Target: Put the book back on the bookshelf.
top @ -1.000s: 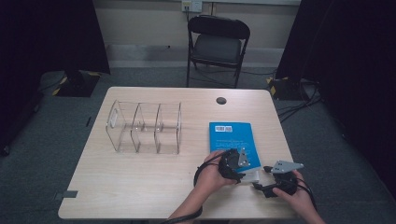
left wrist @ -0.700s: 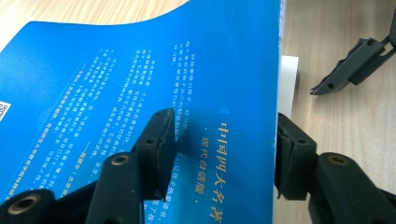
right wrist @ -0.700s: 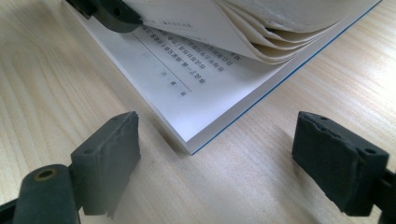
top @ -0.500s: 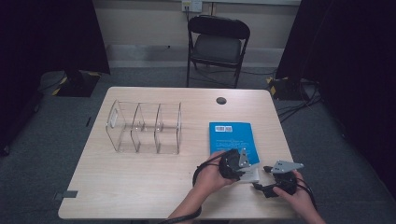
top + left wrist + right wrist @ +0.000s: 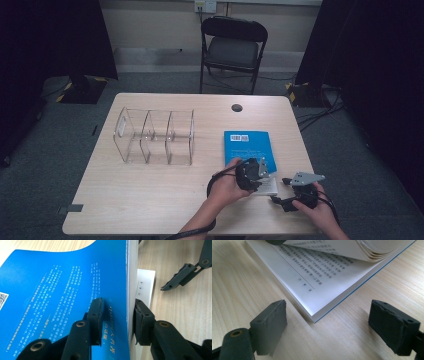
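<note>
A blue paperback book lies on the right half of the wooden table. My left gripper is at the book's near edge. Its jaws have just been closing, and in the left gripper view they pinch the blue cover together with a stack of pages, lifted and curled off the rest. White printed pages lie bared beneath. My right gripper rests on the table just right of the book's near corner. Its jaws stand wide open around that corner without touching it.
A clear acrylic rack with three compartments stands left of the book. A black round cap sits in the tabletop near the far edge. A black folding chair stands behind the table. Both hands are close to the table's near edge.
The left gripper's jaws have closed on the book's near edge and raised the cover, so a white page now shows under it. The right gripper has kept still.
</note>
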Demonstrator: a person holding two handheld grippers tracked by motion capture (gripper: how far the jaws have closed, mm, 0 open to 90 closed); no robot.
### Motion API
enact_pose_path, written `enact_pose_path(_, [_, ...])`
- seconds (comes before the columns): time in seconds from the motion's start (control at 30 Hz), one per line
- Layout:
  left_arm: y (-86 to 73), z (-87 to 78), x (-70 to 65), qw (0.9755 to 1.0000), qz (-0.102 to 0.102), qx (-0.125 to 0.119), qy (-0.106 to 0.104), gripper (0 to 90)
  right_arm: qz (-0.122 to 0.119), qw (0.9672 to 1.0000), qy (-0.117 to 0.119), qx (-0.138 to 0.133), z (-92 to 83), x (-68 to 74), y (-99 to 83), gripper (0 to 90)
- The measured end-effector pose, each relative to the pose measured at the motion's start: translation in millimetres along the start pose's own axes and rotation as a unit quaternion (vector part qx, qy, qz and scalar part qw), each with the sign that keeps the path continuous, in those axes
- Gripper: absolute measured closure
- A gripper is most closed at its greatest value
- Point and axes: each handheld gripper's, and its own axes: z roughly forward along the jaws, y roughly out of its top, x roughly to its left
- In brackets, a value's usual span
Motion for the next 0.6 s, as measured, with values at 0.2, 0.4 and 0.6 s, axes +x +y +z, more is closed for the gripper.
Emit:
enact_pose_path(0.2, [4.9, -2.2, 2.4, 0.9999, -0.007, 0.013, -0.007, 66.0, 0.000, 1.0000, 0.000, 0.000, -0.1, 0.0, 0.0, 14.6])
enact_pose_path(0.4, [11.0, -6.1, 4.4, 0.9997, -0.012, 0.021, -0.007, 67.5, 0.000, 1.0000, 0.001, 0.000, -0.2, -0.3, 0.0, 14.6])
enact_pose_path(0.6, [16.8, -9.5, 7.3, 0.9993, -0.019, 0.030, -0.011, 68.5, -0.001, 1.0000, 0.002, 0.000, -0.2, -0.5, 0.0, 14.4])
